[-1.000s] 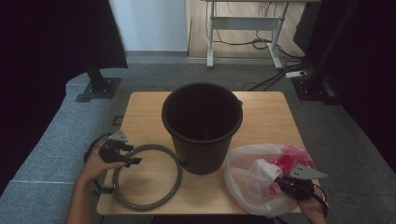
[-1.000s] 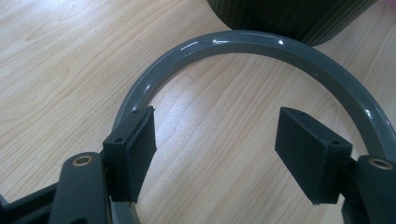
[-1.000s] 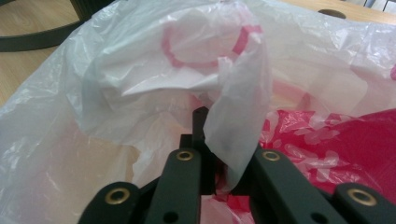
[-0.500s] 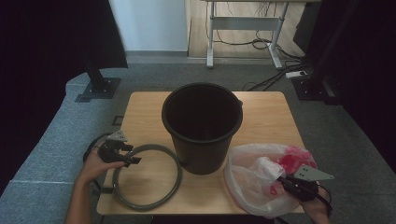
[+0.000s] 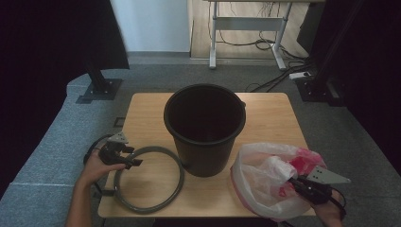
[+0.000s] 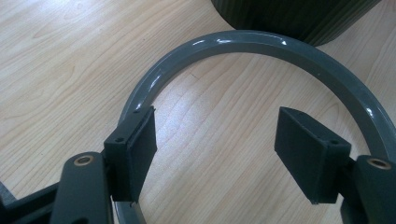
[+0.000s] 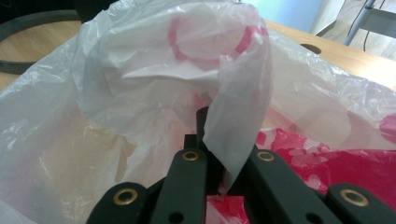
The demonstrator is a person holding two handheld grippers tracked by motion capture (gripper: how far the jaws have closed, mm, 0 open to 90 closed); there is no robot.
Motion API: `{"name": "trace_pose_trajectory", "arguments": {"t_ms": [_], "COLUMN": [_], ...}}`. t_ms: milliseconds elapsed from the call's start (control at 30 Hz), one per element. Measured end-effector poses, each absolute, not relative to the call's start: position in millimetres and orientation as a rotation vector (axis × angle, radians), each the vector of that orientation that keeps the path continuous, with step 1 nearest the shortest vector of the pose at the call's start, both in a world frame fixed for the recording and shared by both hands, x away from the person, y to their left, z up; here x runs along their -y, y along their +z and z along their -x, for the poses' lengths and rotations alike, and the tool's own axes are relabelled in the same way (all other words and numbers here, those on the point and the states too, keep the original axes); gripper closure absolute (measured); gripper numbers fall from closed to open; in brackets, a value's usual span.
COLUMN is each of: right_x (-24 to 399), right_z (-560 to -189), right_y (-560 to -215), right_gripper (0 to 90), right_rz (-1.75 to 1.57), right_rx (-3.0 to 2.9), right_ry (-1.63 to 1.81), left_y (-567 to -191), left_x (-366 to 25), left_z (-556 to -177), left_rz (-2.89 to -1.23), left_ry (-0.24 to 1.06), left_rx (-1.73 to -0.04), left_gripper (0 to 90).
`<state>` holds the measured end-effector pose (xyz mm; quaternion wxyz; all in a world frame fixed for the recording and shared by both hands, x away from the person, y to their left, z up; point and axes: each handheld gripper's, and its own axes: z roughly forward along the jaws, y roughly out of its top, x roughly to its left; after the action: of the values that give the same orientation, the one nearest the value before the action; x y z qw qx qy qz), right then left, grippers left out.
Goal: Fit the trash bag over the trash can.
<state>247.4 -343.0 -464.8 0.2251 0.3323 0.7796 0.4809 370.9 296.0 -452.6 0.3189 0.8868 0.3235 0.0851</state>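
A black bucket (image 5: 204, 127) stands upright in the middle of the wooden table (image 5: 269, 111). A grey plastic ring (image 5: 148, 178) lies flat left of it. My left gripper (image 5: 124, 158) rests at the ring's left side, open, with the ring's arc (image 6: 261, 44) curving past its pads (image 6: 140, 140) and bare wood between them. A white and red plastic bag (image 5: 272, 177) sits crumpled at the front right. My right gripper (image 5: 295, 182) is shut on a fold of the bag (image 7: 236, 116), lifted slightly.
The bucket wall (image 6: 299, 18) stands close beyond the ring. The table's front edge (image 5: 198, 213) is near both hands. Beyond the table lie grey floor, a stand base (image 5: 99, 89) and a desk frame (image 5: 246, 28) with cables.
My right gripper has risen a little and drawn back to the right with the bag's fold pinched in it. The left gripper has stayed put.
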Motion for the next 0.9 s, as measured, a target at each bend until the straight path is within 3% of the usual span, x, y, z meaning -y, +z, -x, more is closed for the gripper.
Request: {"name": "trace_pose_trajectory", "arguments": {"t_ms": [900], "right_x": [349], "right_z": [-249], "right_y": [-432], "right_gripper": [87.6], "right_rz": [-0.873], "right_rx": [-2.078], "right_ry": [1.347], "left_y": [-453], "left_x": [-295], "left_z": [-370], "left_rz": [-2.332], "left_ry": [0.222], "left_rx": [-0.852], "left_gripper": [30.0]}}
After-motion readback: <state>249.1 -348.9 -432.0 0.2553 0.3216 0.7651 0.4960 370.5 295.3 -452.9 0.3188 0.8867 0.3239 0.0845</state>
